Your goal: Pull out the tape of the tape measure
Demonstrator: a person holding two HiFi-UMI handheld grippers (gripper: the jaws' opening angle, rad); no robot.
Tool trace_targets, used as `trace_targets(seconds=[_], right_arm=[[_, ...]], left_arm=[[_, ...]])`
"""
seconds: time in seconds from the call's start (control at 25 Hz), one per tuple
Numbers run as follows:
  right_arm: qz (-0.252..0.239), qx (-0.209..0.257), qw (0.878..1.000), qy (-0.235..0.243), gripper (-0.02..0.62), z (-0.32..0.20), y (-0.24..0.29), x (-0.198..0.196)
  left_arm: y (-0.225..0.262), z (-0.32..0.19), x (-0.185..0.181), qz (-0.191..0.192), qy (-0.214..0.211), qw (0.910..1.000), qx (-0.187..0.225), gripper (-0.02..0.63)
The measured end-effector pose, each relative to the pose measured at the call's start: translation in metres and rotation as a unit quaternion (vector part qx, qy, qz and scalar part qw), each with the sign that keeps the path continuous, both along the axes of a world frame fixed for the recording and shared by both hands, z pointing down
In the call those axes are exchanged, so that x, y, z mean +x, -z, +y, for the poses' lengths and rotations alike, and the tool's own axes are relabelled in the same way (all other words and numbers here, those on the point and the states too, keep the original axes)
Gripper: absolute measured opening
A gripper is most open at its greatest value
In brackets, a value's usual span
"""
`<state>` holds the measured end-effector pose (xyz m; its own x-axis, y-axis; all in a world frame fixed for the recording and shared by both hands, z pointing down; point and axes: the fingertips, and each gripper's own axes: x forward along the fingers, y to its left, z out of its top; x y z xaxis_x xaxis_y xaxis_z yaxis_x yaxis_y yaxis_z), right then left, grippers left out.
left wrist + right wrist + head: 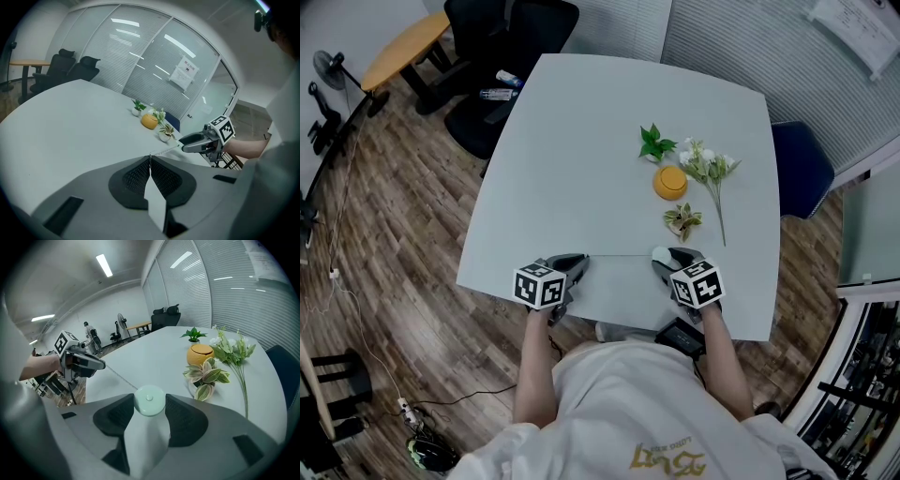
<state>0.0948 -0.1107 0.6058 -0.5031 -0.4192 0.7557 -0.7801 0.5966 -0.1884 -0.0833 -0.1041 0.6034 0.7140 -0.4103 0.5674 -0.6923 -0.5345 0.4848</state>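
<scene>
Above the near edge of the table, the right tool grips the round pale-green tape measure, and the left tool is clamped shut on the end of the tape stretched between them.

A small variegated plant is sitting just beyond the right gripper's fingers on the white table. Farther out from them an orange pot is standing, with a green plant behind it and a white flower sprig lying to its right. Black office chairs are standing well beyond the left gripper's fingers.
</scene>
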Motion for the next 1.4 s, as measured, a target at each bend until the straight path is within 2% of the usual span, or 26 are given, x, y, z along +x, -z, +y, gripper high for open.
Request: trace_targets(seconds=[0.92, 1.4], right_arm=[[0.004, -0.014, 1.000, -0.009, 0.226, 0.006, -0.005, 0.003], [0.007, -0.019, 1.000, -0.015, 0.227, 0.006, -0.005, 0.003]], left_arm=[[-0.020, -0.001, -0.035, -0.035, 0.062, 0.9969, -0.034, 0.011], [-0.022, 0.000, -0.052, -0.032, 0.082, 0.9953, -0.039, 0.011]])
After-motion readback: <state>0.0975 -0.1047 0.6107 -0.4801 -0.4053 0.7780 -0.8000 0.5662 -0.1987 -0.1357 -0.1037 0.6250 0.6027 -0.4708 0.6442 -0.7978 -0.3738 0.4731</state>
